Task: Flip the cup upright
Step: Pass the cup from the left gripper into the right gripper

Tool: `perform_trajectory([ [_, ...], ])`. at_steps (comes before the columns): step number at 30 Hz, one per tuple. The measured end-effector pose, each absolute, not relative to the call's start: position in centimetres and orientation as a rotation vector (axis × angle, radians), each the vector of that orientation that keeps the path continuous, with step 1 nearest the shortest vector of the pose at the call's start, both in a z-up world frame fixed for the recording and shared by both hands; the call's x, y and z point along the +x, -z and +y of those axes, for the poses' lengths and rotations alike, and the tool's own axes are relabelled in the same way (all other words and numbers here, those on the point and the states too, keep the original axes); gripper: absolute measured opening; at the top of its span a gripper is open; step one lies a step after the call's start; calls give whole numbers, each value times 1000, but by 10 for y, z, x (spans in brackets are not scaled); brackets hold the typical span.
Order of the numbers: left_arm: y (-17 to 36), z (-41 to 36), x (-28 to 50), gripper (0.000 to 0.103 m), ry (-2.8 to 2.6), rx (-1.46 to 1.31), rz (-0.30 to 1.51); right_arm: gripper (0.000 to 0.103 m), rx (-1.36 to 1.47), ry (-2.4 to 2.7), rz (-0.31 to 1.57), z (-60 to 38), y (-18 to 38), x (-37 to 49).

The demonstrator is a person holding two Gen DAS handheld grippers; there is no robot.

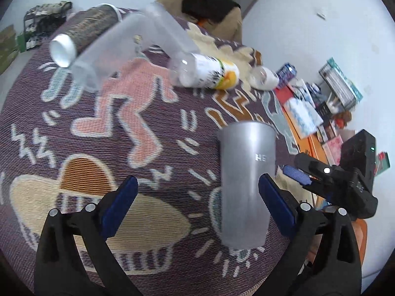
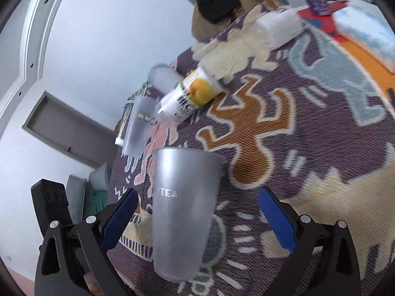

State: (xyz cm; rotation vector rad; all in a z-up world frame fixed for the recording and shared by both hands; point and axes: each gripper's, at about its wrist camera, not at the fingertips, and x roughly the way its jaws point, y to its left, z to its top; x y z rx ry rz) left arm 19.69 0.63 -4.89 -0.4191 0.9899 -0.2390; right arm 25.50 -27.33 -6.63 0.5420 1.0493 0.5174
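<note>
A grey frosted cup (image 1: 245, 185) with white lettering stands on the patterned rug, wide mouth up. In the left wrist view it sits between the fingers, close to the right pad (image 1: 277, 206). My left gripper (image 1: 197, 204) is open and touches nothing. In the right wrist view the same cup (image 2: 184, 212) stands between the open fingers of my right gripper (image 2: 197, 217), nearer the left pad (image 2: 118, 218). The right gripper (image 1: 296, 174) also shows in the left wrist view, just right of the cup.
Several cups and bottles lie on the rug (image 1: 148, 148) beyond: a clear frosted cup (image 1: 111, 49), a dark printed cup (image 1: 81, 37), an orange-label bottle (image 1: 207, 71). Books and boxes (image 1: 321, 113) crowd the floor at right. A white wall (image 2: 98, 49) rises left.
</note>
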Motion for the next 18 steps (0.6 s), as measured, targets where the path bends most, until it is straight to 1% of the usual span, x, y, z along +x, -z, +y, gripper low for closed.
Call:
perform_trajectory([
  [6,43,34,182,97,186,-451,937,95,507,-553,1141,-245,81,278],
  [15,49,62,168,97,146,-506,924,96,524,-571,1245,-222,107,306],
  [16,48,64,166,97,143,-511,919,92,518,-567,1240,-221,106,307],
  [17,49,65,165,97,141,-514,917,77,515,-561,1241,-220,105,308],
  [18,48,66,163,97,138,-518,913,76,532,-575,1247,-220,105,309],
])
